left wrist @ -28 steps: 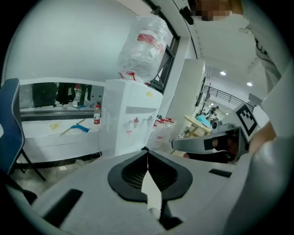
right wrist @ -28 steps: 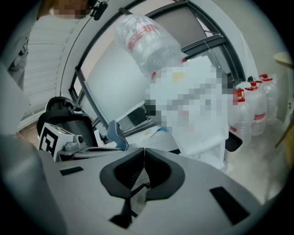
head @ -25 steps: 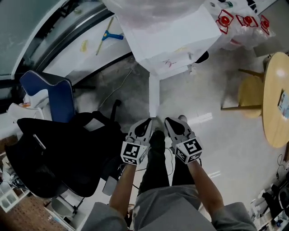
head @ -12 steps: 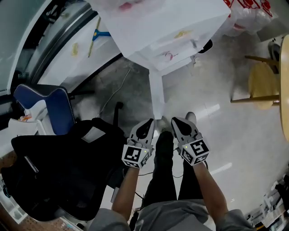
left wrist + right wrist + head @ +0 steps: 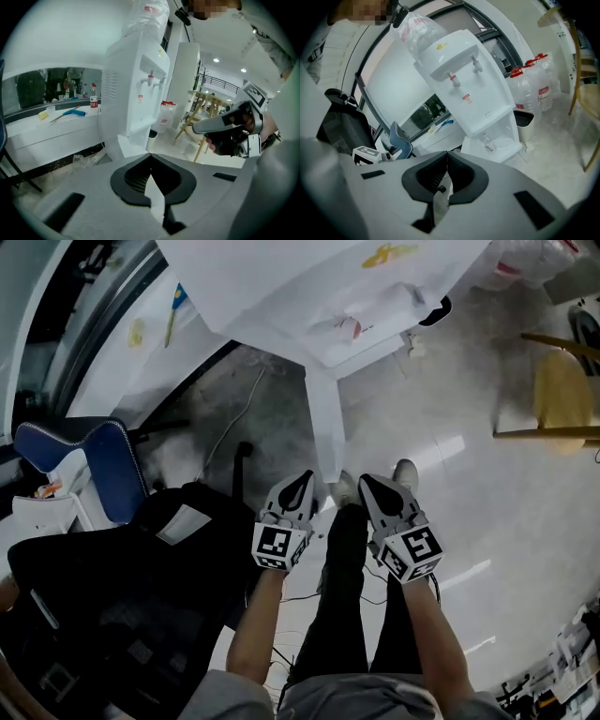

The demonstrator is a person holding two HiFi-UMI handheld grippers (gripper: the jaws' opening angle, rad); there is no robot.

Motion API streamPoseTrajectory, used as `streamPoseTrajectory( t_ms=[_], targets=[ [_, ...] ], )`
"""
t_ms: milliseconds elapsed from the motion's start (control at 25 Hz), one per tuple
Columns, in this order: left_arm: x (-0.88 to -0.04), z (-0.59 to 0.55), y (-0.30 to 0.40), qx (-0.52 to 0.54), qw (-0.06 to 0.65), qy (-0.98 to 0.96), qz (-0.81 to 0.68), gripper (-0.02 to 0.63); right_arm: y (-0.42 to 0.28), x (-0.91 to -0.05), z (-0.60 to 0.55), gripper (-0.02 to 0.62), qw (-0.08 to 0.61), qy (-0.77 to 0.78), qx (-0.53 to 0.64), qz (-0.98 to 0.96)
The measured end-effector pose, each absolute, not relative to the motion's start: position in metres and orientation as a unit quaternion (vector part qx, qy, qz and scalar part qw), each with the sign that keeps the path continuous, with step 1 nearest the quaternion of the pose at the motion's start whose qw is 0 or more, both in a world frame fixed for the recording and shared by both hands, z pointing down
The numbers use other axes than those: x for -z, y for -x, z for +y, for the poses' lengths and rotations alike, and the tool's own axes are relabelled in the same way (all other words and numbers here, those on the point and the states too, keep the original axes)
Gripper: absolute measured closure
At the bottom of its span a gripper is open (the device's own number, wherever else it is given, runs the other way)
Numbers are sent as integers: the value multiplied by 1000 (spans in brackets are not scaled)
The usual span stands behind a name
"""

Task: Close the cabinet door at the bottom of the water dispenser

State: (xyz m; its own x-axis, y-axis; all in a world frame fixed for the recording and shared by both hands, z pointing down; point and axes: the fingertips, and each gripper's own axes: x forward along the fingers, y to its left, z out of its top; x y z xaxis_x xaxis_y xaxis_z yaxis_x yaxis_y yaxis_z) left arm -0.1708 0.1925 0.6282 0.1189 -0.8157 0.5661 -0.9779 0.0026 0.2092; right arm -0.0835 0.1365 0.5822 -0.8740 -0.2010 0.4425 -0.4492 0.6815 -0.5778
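Grey plastic, both claws. Left claw [image 5: 304, 480] [image 5: 150, 156]: jaws pressed together at the tips, nothing between them. Right claw [image 5: 367, 482] [image 5: 446, 153]: the same, tip to tip and empty. Both are held low in front of the person's dark-trousered legs [image 5: 342, 596], marker cubes toward the body, tips toward the dispenser.

Cabinet door [image 5: 323, 423]: white, standing open, edge-on in the head view, running from the dispenser's base out toward the person. Its free end lies between the two claw tips, just beside both. Whether it touches either cannot be told.

Water dispenser [image 5: 281, 277] [image 5: 138, 89] [image 5: 471, 79]: white, on the floor, clear bottle on top, two taps on the front. The right gripper view shows the bottom compartment open with a small bottle [image 5: 487, 139] inside.

Further out:
- Dark bin [image 5: 524, 121] just beside the dispenser, with red-capped water jugs [image 5: 534, 77] behind it.
- Blue chair [image 5: 103, 465] and black office chair [image 5: 103, 596] on the person's left.
- Wooden stool [image 5: 562, 399] on the right.
- Blue-handled tool [image 5: 70, 112] lying on a white counter [image 5: 56, 126] by the window.
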Motion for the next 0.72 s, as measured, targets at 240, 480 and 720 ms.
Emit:
streamPoseTrajectory(
  t_ms=[240,480,720],
  targets=[
    [-674,192,183,-174,289,-696,-634,598,79,-604,137,584,178,-191,-361,-896],
    [-710,179,199,-193,294,-702,-619,598,72,-618,125,584,174,-208,-360,-893],
    [-746,169,217,-196,319,-705,-602,598,62,-631,118,584,182,-219,-355,-891]
  ],
)
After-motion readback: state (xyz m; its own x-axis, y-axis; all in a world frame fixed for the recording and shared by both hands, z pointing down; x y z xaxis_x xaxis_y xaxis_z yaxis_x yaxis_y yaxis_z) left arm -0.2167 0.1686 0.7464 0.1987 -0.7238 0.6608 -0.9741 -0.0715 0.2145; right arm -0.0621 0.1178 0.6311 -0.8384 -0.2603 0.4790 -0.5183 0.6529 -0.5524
